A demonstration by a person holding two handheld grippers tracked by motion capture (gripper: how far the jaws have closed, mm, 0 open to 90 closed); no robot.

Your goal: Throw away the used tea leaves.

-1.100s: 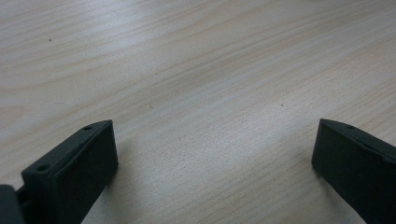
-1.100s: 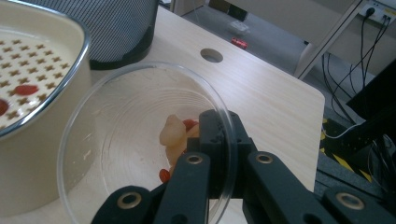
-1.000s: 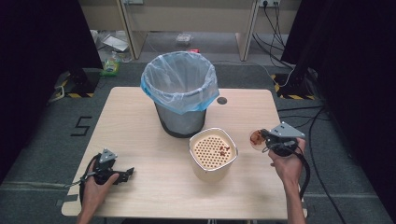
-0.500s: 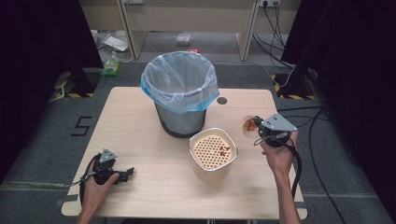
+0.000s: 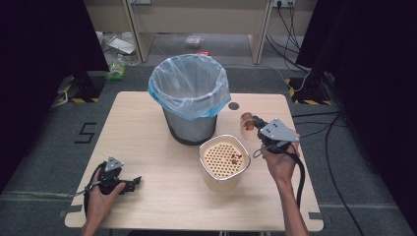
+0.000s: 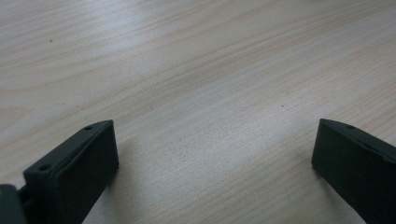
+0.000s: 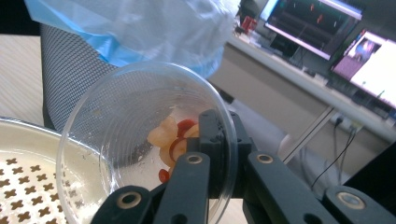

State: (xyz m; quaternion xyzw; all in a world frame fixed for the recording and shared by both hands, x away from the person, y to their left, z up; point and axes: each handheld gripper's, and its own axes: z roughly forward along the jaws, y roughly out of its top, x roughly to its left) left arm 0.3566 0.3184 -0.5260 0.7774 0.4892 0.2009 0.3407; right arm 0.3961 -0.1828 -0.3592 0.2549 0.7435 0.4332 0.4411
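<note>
My right tool [image 5: 254,127] is lifted above the tabletop [image 5: 147,128], just right of the cream strainer pot [image 5: 224,162] and near the mesh bin [image 5: 190,98] lined with a pale blue bag. Its jaws are pinched together on the rim of a clear plastic cup [image 7: 144,140], one jaw inside the wall and one outside. The cup is tipped well over on its side, its mouth facing away from me toward the bin and the pot. Inside it sit a few food scraps [image 7: 170,137], pale orange lumps and red rings, lying against the lower wall close to my inner jaw. From the right gripper view the cup hangs over the edge of the pot, whose perforated insert [image 7: 21,196] shows at the lower left with its cross-shaped holes. In the high view a few reddish bits [image 5: 236,158] lie on that insert near its right side.

My left tool [image 5: 129,183] rests low at the near left corner of the tabletop, well apart from everything else. Its jaws stand wide apart with only bare wood grain between them, gripping nothing.
</note>
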